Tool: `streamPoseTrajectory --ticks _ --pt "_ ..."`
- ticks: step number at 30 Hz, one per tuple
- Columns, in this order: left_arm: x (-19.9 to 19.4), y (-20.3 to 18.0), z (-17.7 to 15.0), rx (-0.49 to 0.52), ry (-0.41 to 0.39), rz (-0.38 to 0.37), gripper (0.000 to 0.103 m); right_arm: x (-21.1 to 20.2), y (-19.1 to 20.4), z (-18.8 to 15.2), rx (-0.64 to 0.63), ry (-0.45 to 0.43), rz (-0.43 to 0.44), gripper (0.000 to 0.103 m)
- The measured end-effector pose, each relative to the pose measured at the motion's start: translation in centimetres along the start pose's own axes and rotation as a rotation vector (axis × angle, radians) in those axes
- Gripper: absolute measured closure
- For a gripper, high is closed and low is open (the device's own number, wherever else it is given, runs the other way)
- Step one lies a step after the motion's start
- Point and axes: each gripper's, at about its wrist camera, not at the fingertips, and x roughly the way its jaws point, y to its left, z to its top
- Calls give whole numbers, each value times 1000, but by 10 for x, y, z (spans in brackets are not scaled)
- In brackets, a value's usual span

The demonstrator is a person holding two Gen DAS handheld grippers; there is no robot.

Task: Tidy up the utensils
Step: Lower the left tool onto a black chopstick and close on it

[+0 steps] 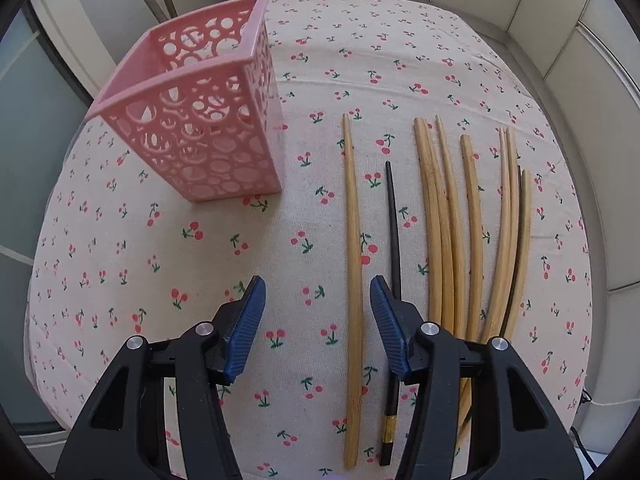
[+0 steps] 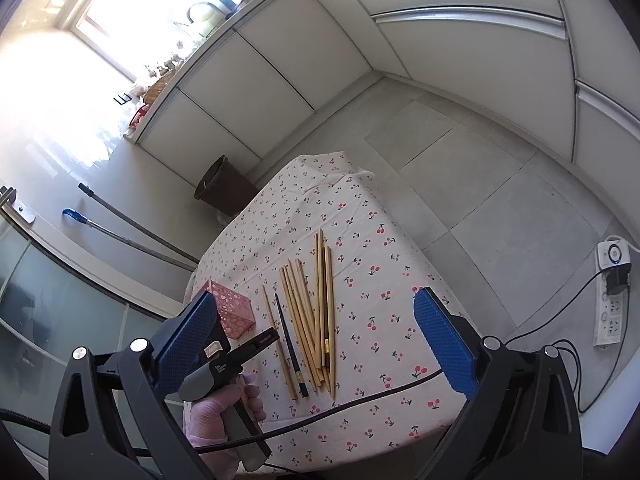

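Note:
A pink perforated basket stands upright at the left of the cherry-print table. Several bamboo chopsticks lie side by side on the right. A black chopstick and a single bamboo chopstick lie left of them. My left gripper points steeply down, open, its blue pads either side of the single bamboo chopstick without touching it. In the right wrist view my right gripper hangs wide open above the table's near edge, holding nothing. Basket and chopsticks lie beyond it.
A gloved hand holds the left gripper's black handle. A black cable crosses the table's near edge. On the floor are a brown bin, mop handles and a power strip. White cabinets line the walls.

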Motion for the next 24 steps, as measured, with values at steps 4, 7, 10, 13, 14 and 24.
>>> streamPoseTrajectory --ticks 4,7,10,13,14,24 --pt "-23 -6 -5 70 -50 -100 51 1 -3 3 18 6 6 7" --pt "-31 -15 4 93 -82 -137 51 4 -3 1 23 26 19 7" --pt "-22 -21 15 71 -40 -179 63 4 -2 0 11 25 12 7" --pt "-13 -29 24 70 -25 -156 73 1 -6 1 30 13 11 7" --pt "-11 -29 27 75 -18 -141 75 1 -7 2 37 11 13 7" --pt "10 -29 39 100 70 -105 76 3 -7 3 36 38 38 7"
